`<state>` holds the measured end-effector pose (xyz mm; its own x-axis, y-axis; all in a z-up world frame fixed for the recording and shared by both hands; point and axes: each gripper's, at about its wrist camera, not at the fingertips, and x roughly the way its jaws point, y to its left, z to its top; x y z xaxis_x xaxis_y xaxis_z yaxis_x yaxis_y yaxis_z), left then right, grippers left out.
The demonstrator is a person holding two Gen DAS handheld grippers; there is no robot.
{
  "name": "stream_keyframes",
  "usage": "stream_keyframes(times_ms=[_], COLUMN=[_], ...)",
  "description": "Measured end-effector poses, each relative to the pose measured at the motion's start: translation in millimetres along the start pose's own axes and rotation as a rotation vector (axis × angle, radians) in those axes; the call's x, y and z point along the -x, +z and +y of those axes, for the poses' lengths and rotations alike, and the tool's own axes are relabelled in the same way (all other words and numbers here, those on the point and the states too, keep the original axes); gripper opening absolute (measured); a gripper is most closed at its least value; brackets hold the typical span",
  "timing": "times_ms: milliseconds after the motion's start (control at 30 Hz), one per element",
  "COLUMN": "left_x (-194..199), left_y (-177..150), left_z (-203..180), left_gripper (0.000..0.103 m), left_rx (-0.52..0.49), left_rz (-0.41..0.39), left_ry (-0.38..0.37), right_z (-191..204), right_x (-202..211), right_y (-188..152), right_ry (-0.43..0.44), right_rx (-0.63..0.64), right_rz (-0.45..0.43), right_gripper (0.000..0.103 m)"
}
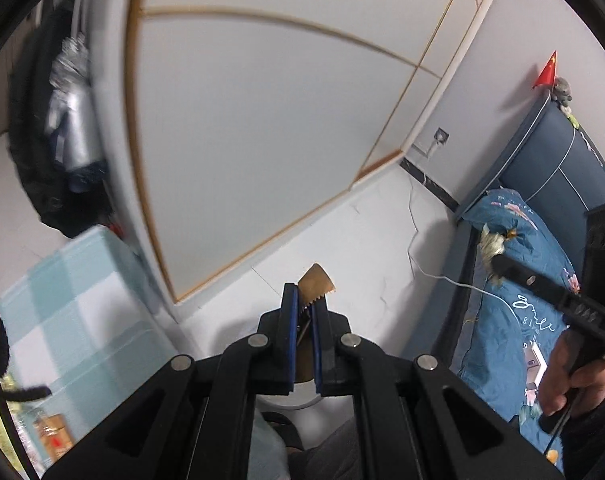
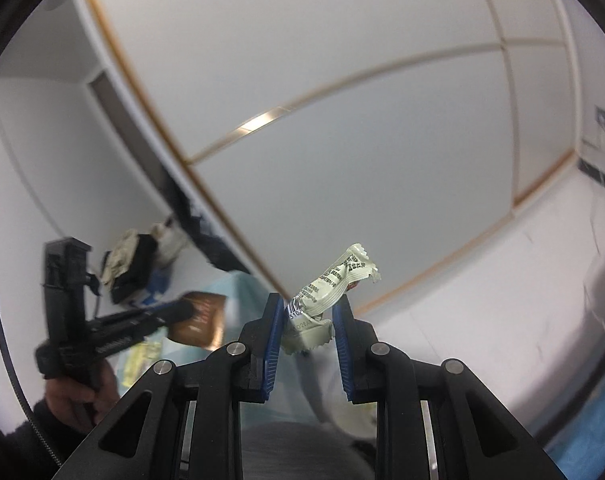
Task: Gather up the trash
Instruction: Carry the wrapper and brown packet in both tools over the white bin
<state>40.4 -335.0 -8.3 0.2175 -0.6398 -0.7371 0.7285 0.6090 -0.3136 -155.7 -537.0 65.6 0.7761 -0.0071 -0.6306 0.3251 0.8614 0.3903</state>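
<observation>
Risk lay in slippage: left gripper [image 1: 306, 300] was clamped on a brown wrapper [image 1: 317, 280] by its edge, right gripper [image 2: 308, 312] pinched a crumpled pale wrapper [image 2: 326, 292]; both were airborne and could drop.

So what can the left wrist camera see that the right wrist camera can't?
Only the left wrist view shows the blue bed with its floral quilt, a small red flag above the headboard, and the left gripper shut on a brown wrapper.

Only the right wrist view shows the right gripper shut on a pale green crumpled wrapper with black print.

Both show the white wardrobe doors with thin gold trim, and each catches the other gripper from the side.
</observation>
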Motion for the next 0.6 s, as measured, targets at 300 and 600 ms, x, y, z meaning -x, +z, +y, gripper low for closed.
stream_keyframes(times_ms=[300, 600], left_x=[-69, -106], left_y=[-6, -11], left_z=[2, 18], left_gripper=[0.002, 0.002], left_rx=[0.011, 0.076], left_rz=[0.129, 0.228], left_ry=[-0.009, -0.008], right_z=[-69, -91], right_x=[-85, -186], right_y=[-37, -86], right_ry=[-0.034, 0.057], right_rx=[-0.084, -0.142], right_rz=[0.160, 0.354], right_gripper=[0.024, 0.024])
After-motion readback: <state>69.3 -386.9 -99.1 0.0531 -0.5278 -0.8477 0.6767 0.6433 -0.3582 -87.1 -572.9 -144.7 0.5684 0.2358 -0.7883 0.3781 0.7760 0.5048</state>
